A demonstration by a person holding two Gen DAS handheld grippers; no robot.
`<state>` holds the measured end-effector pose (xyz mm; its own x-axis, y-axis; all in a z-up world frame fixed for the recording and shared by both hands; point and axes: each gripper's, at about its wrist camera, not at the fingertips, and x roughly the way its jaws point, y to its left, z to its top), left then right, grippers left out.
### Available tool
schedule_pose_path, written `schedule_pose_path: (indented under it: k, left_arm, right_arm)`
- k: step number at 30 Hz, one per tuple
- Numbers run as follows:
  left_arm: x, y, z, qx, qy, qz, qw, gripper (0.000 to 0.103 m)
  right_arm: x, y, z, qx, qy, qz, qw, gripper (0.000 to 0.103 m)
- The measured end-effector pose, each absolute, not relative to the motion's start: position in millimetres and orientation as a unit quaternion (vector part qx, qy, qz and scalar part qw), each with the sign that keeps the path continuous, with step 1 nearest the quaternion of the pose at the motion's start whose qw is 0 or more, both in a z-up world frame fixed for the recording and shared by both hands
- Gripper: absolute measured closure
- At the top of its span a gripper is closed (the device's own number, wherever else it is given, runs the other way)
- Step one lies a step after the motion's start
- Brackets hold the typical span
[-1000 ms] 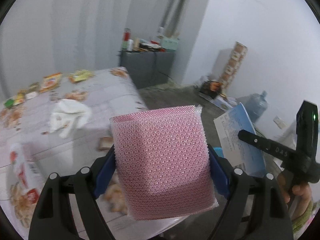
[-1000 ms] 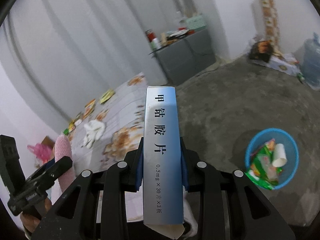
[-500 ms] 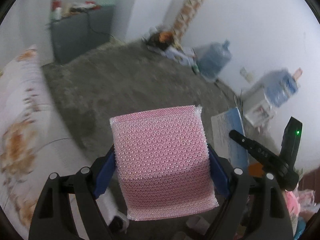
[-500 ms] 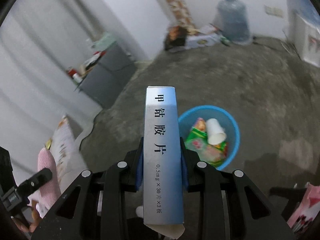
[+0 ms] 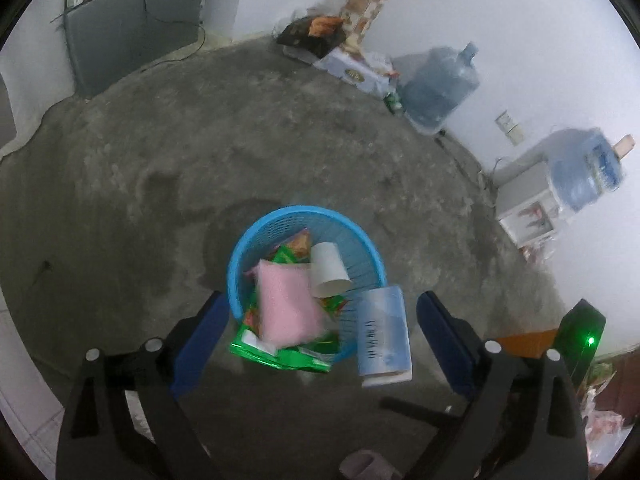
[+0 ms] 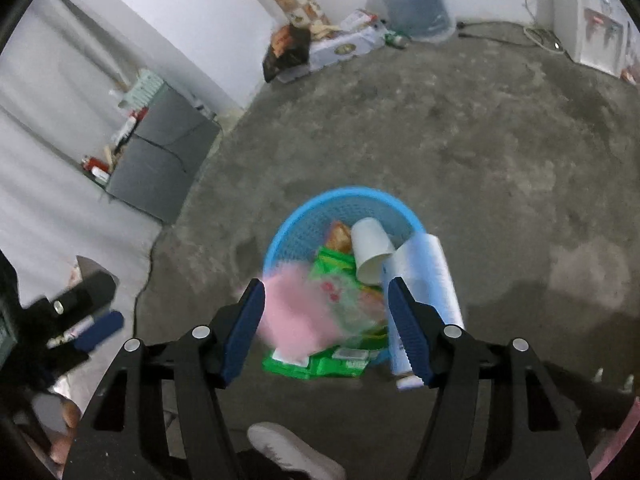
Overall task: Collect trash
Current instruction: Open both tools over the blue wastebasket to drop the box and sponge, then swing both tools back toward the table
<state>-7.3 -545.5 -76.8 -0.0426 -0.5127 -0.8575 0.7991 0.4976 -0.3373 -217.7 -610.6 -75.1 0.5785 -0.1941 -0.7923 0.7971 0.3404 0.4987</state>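
A rough grey concrete floor fills both views, with a grey cabinet against the white wall and two large water jugs farther round the room. On the floor stands a round blue mesh basket holding green snack wrappers and a white paper cup lying on its side, mouth toward the camera.

The left gripper hangs above the basket with its blue-padded fingers spread wide and nothing between them. Below it a pink sponge, motion-blurred, lies over the wrappers inside the basket's near half, its long axis running roughly toward and away from the camera.

The right gripper is likewise spread wide and holds nothing. A pale blue medicine box, also blurred, is at the basket's right rim, its long axis steeply up-and-down in the picture and leaning slightly; whether it touches the rim cannot be told. In the left wrist view the same box overlaps the basket's near right edge, its printed face toward the camera.

A light shoe shows at the bottom of the right wrist view.
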Motion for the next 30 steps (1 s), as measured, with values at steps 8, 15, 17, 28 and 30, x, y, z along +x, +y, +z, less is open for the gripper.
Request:
schedule_pose_path:
  k: [8,15,17,28,30]
  left_arm:
    - [3.6,-493.1,-35.6,0.105,0.507,-0.488,0.703,0.01]
    - [14.3,-406.2,16.8,0.087,0.46,-0.484,0.739,0.01]
    - [18.9,-368.9,28.3,0.086,0.447,-0.479,0.751,0.01]
    - [72.2,-108.4,52.8,0.012,0.396,-0.309,0.864,0.01]
    - [76.3,-58.2,56.0,-0.024,0.389,-0.261,0.883,0.01]
  right_arm:
    - [-220.0,-605.9,-60.7,0.476,0.304,-0.304,0.767,0.041]
    - [-204.6,-593.2,-42.0,0.465,0.292,-0.263,0.793,0.041]
    - [-197.9,-584.3,-32.7,0.455,0.289,-0.243,0.806,0.037]
    - [-102.3,-496.0,-9.3,0.396,0.362,-0.091,0.839,0.031]
    - [-68.6,-466.9,6.7,0.374,0.376,-0.039,0.847,0.031]
